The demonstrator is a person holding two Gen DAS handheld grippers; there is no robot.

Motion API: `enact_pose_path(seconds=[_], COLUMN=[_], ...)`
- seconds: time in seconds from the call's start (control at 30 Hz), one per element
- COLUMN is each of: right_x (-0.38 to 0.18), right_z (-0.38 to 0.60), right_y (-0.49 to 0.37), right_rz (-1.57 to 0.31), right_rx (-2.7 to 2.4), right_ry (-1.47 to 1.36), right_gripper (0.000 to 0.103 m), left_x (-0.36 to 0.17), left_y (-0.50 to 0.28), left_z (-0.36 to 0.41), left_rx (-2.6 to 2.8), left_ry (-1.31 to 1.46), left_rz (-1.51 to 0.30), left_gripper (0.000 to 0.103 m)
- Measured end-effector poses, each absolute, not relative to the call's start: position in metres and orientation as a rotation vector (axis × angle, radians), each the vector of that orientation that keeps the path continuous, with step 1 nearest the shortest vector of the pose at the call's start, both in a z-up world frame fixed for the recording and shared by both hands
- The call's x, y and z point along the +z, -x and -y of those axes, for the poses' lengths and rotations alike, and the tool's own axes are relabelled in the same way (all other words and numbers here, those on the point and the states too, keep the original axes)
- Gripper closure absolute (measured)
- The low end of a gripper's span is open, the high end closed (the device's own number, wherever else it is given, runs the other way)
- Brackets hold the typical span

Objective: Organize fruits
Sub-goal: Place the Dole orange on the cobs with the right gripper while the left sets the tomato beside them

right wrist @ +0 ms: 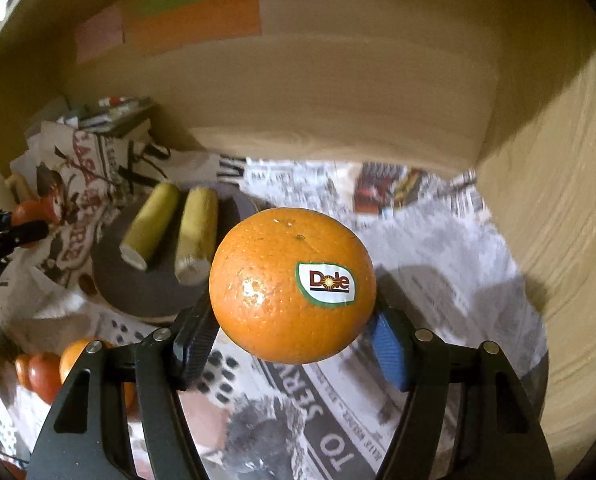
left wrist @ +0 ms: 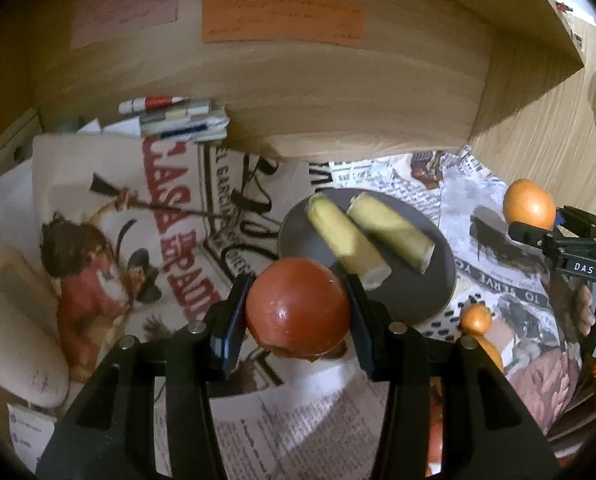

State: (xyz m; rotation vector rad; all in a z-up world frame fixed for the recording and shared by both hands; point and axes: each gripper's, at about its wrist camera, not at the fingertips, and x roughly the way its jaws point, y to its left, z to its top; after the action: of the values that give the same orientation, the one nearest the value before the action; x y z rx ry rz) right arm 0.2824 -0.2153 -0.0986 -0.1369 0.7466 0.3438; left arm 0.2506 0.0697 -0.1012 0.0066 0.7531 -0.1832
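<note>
My left gripper (left wrist: 298,308) is shut on a red tomato (left wrist: 298,308) and holds it above the newspaper, just in front of a grey plate (left wrist: 426,292). Two yellow-green corn pieces (left wrist: 390,232) lie on that plate. My right gripper (right wrist: 294,320) is shut on an orange with a Dole sticker (right wrist: 294,284), held above the newspaper to the right of the plate (right wrist: 138,292). In the left wrist view the orange (left wrist: 529,204) and the right gripper (left wrist: 534,232) show at the far right. In the right wrist view the tomato (right wrist: 32,212) shows at the far left.
A wooden shelf unit (left wrist: 338,92) with coloured paper notes stands right behind the plate. Newspaper (right wrist: 438,240) covers the surface. More oranges (left wrist: 476,318) and tomatoes (right wrist: 44,376) lie near the front. A printed cloth bag (left wrist: 110,232) and a paper stack (left wrist: 186,120) sit at the left.
</note>
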Motion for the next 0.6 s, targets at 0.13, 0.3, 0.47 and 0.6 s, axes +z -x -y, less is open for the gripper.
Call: enact_pose_path(seconds=[0.13, 0.3, 0.47, 0.6], right_x=[-0.087, -0.08, -0.081, -0.083], right_z=[0.201, 0.183, 0.163, 0.148], right_y=[-0.287, -0.295, -0.308, -0.319], right_rz=[-0.713, -0.691, -0.696, -0.705], right_rx=[0.377, 0.416, 0.457, 0.492], right_ry=[0.156, 0.175, 0.202, 0.217], right_gripper=[0.038, 0.038, 0.038, 0.038], left_x=[-0.096, -0.095, -0.099, -0.107], left_y=[-0.263, -0.278, -0.298, -0.315], left_z=[-0.064, -0.056, -0.048, -0.046], left_rx=[-0.194, -0.204, -0.213, -0.218], left_ry=[-0.014, -0.022, -0.022, -0.017], left_rz=[-0.746, -0.751, -0.769, -0.797], left_gripper=[0.057, 0.057, 0.057, 0.057])
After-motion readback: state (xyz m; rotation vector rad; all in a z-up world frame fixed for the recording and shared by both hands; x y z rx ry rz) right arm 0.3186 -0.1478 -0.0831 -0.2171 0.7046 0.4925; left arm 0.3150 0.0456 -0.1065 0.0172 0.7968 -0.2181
